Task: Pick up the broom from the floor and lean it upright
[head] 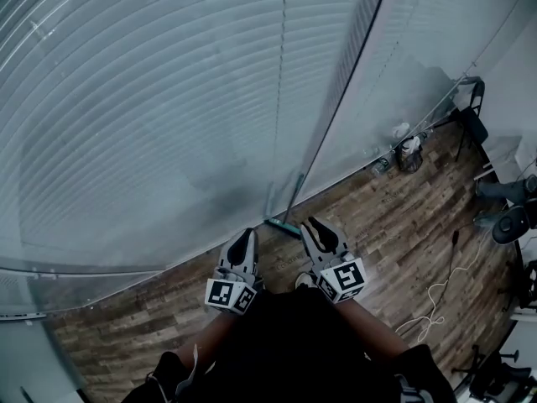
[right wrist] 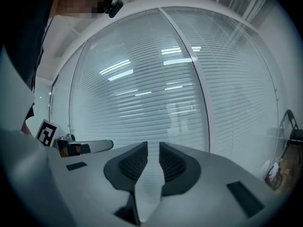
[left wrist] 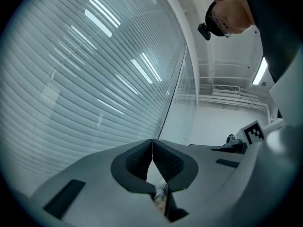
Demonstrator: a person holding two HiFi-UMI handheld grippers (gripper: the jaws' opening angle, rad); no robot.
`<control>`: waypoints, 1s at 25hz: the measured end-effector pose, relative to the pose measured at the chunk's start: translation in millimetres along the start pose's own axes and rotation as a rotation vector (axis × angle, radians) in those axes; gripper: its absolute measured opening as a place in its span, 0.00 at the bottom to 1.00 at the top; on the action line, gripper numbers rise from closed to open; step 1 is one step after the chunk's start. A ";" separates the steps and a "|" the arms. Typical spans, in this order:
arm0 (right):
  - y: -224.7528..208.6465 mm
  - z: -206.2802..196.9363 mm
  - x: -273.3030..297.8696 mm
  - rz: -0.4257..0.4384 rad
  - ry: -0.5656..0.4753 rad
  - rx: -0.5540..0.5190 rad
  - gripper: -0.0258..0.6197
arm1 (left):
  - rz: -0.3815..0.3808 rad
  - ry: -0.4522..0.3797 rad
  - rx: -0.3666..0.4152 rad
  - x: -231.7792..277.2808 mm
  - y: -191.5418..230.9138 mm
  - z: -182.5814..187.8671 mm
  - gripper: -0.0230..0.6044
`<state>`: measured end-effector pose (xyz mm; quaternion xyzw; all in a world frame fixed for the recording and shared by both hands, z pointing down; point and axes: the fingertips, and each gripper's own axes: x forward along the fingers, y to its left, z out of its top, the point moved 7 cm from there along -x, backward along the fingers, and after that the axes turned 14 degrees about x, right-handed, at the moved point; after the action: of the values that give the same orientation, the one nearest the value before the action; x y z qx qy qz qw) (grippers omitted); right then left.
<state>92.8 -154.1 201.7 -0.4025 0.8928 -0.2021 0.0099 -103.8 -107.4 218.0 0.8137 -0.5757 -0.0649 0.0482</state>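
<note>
In the head view the broom stands against the glass wall with the blinds. Its teal head [head: 283, 227] rests on the wooden floor and its handle [head: 294, 193] runs up beside the dark window post. Both grippers are held just in front of it, apart from it. My left gripper [head: 243, 238] is shut, its pads meeting with nothing between them [left wrist: 152, 142]. My right gripper [head: 322, 227] has a narrow gap between its jaws and holds nothing [right wrist: 153, 146]. Neither gripper view shows the broom, only blinds and glass.
A folding chair [head: 471, 112] stands at the far right by the wall, with a bag and bottles [head: 409, 153] on the floor near it. A white cable [head: 436, 295] lies on the floor at the right, next to dark equipment [head: 510, 222].
</note>
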 end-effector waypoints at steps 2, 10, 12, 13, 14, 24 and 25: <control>2.9 15.4 -2.8 -0.015 -0.052 -0.055 0.13 | 0.009 -0.022 0.019 6.5 1.9 11.4 0.07; 5.9 40.0 -14.7 0.022 -0.160 -0.148 0.08 | -0.040 -0.075 0.089 23.8 -18.1 25.6 0.07; 0.8 42.9 -16.5 0.004 -0.178 -0.142 0.08 | -0.061 -0.080 0.109 30.0 -23.6 25.9 0.07; -2.0 43.2 -17.5 -0.010 -0.169 -0.141 0.08 | -0.067 -0.084 0.119 32.6 -26.3 27.1 0.07; -4.0 43.3 -18.6 -0.015 -0.164 -0.140 0.08 | -0.072 -0.091 0.129 34.5 -29.4 28.7 0.07; -19.5 48.6 -16.2 0.020 -0.188 -0.108 0.07 | -0.066 -0.121 0.206 42.1 -41.1 38.0 0.07; -19.3 50.2 -14.5 0.023 -0.185 -0.109 0.07 | -0.061 -0.118 0.206 42.6 -40.1 37.6 0.07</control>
<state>125.4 -172.8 160.7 -0.4089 0.9024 -0.1151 0.0726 -58.5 -134.4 172.7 0.8261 -0.5563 -0.0547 -0.0716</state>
